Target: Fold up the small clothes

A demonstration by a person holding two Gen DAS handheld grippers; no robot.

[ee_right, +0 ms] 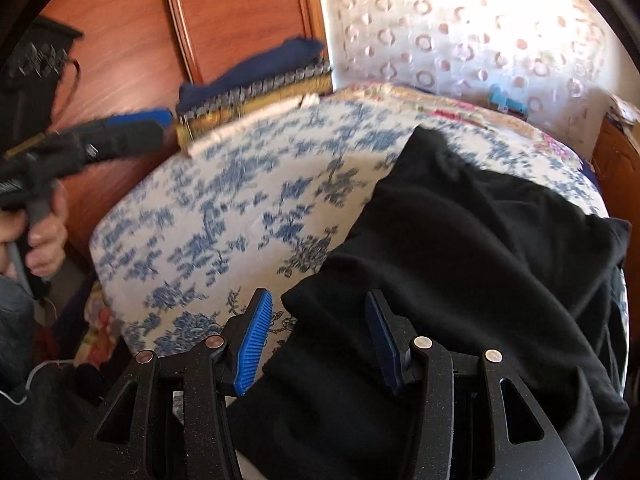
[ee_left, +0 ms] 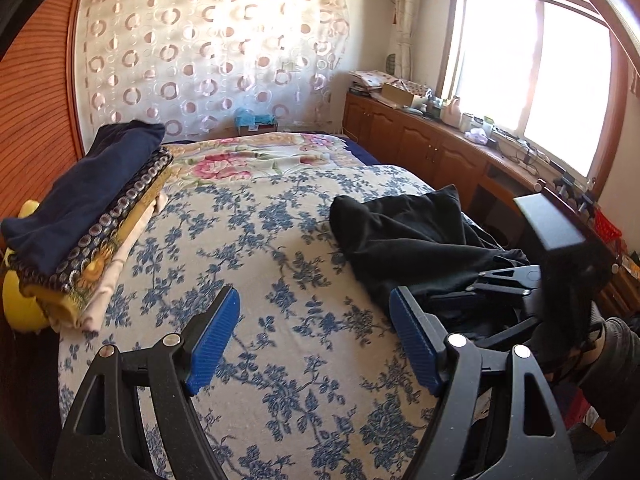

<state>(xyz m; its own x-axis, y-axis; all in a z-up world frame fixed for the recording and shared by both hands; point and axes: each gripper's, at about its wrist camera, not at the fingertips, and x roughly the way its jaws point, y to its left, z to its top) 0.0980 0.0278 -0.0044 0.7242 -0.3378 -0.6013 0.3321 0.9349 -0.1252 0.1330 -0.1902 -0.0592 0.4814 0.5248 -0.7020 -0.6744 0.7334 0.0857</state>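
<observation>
A crumpled black garment [ee_left: 408,240] lies on the right side of the bed; in the right wrist view the garment [ee_right: 460,264] fills the lower right. My left gripper [ee_left: 316,340] is open and empty above the floral sheet, left of the garment. My right gripper [ee_right: 318,340] is open, its jaws over the garment's near edge without closing on it. The right gripper also shows in the left wrist view [ee_left: 500,280], on the garment. The left gripper shows at the left edge of the right wrist view [ee_right: 136,120].
A stack of folded clothes [ee_left: 88,216] sits at the bed's left edge, also in the right wrist view [ee_right: 248,88]. The blue-flowered sheet [ee_left: 256,264] covers the bed. A wooden wardrobe [ee_left: 36,120] is on the left. Cluttered wooden cabinets [ee_left: 424,144] run under the window.
</observation>
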